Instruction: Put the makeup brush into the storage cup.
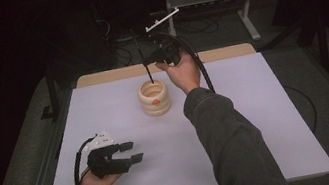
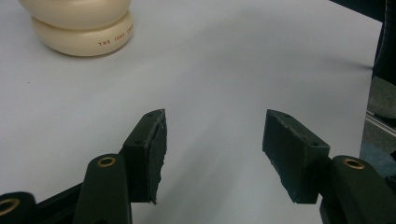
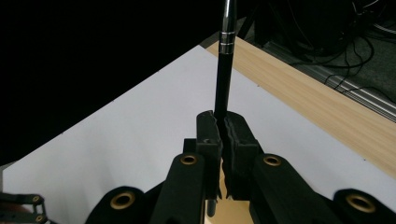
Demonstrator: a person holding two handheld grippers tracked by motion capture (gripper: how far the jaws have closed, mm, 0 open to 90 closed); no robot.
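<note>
You are holding a slim black pen (image 3: 223, 70), stiff, light and slippery, upright over the cream ringed pot (image 1: 154, 96) near the tabletop's (image 1: 256, 107) far edge, right hand-held gripper (image 3: 223, 135) clamping its lower barrel. Left hand-held gripper (image 2: 212, 140) is resting wide, empty, near the left front corner.

A table (image 1: 259, 122) with a white top and a strip of pale wood (image 1: 227, 53) along its far edge carries 1 cream ribbed pot (image 1: 154, 97) near its middle
</note>
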